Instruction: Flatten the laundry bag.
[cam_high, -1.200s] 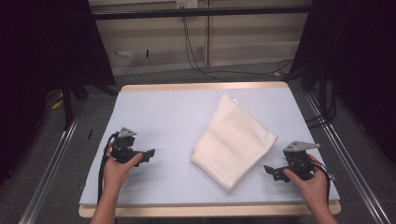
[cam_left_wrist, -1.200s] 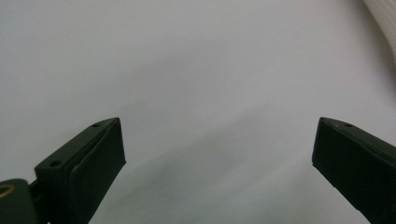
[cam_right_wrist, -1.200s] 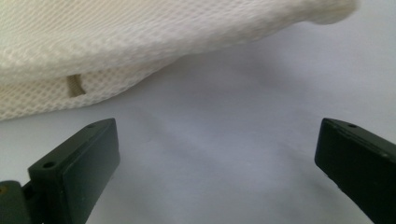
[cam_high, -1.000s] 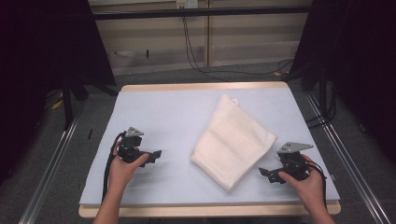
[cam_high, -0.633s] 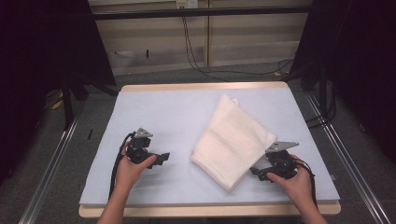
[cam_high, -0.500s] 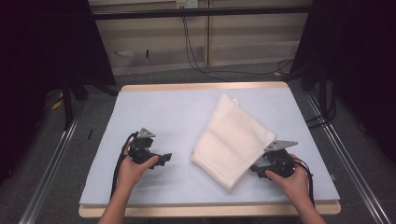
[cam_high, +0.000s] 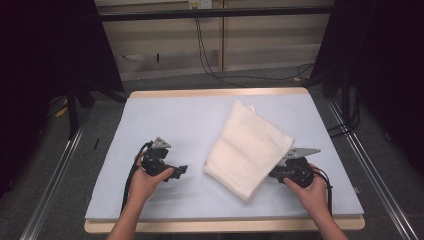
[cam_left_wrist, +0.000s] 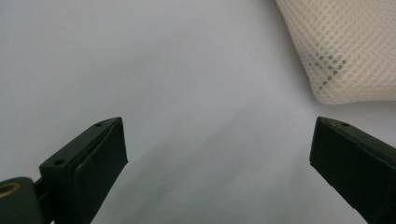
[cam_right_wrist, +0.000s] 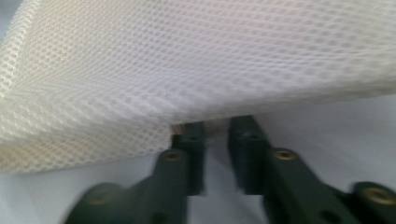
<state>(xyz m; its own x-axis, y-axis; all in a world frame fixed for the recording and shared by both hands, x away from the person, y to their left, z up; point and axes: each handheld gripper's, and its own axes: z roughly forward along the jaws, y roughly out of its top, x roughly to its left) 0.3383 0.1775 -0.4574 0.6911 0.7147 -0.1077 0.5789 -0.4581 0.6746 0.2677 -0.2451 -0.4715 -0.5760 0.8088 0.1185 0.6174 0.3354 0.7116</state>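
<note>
Your folded cream mesh cloth (cam_high: 248, 148) lies slantwise on the right half of the tabletop (cam_high: 165, 115), one end pointing toward the far edge and the other toward you. In the right gripper view the weave is an open honeycomb net, lifted slightly at the hem where your right gripper (cam_high: 280, 172) meets it.

That gripper's fingers have just been closing. They now stand nearly together, and the cloth's near right edge sits between their tips (the pinch point itself is tucked under the fabric, so how much cloth is caught is hard to make out). Your right hand (cam_high: 311, 192) holds the gripper low at the tabletop's near right corner.

Your left gripper (cam_high: 181, 170) hovers left of the cloth, apart from it, with its fingers wide apart and nothing between them. In the left gripper view the cloth's rounded corner (cam_left_wrist: 341, 51) shows at the upper right, past the fingers, with a small darker patch in the mesh.

The tabletop is covered in pale blue-grey padding over a light wooden board. Around it you have grey floor, metal rails down both sides, black drapes left and right, and a beige wall panel with black cables hanging at the back. No writing or label is legible anywhere.
</note>
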